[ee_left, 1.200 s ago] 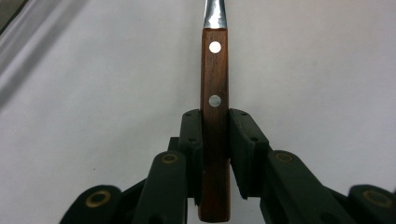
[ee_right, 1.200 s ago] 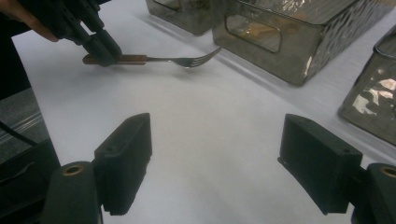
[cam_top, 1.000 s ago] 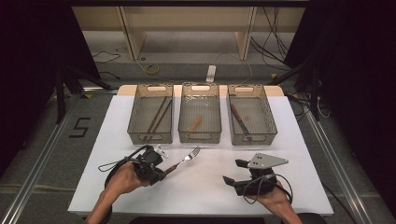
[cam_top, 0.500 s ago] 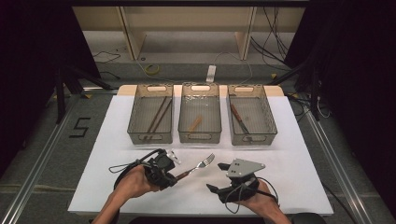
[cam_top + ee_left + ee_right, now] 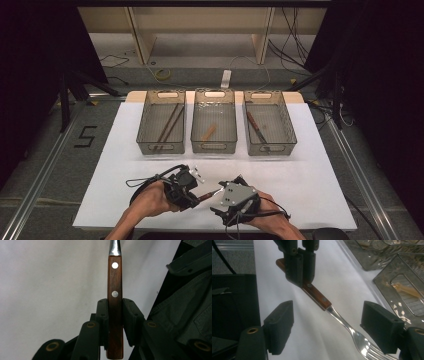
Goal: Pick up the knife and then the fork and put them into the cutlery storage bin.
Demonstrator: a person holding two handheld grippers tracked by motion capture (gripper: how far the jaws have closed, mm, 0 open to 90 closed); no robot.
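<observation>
The left gripper point(image 5: 192, 187) is clamped on the wooden handle of a fork point(image 5: 329, 308), its 2 pads pressed flat against the handle's sides just below the lower of 2 steel rivets. From the left gripper view the handle point(image 5: 115, 305) stands straight up between the jaws, the steel neck leaving the top of the picture. The fork hangs above the white table point(image 5: 310, 175) near its front edge, about midway between the front corners, tines pointing toward the right gripper point(image 5: 327, 330).

The right gripper stands wide open, its pads well apart with the fork's neck and tines passing between them and touching neither. In the high view both grippers sit close together, each in a person's hand coming in from the bottom.

Along the table's back edge stand 3 clear bins in a row. The left bin point(image 5: 145, 125) holds long dark sticks, the middle bin point(image 5: 214, 146) a short wooden piece, the right bin point(image 5: 285, 122) a dark-handled utensil; what kind I cannot tell.
</observation>
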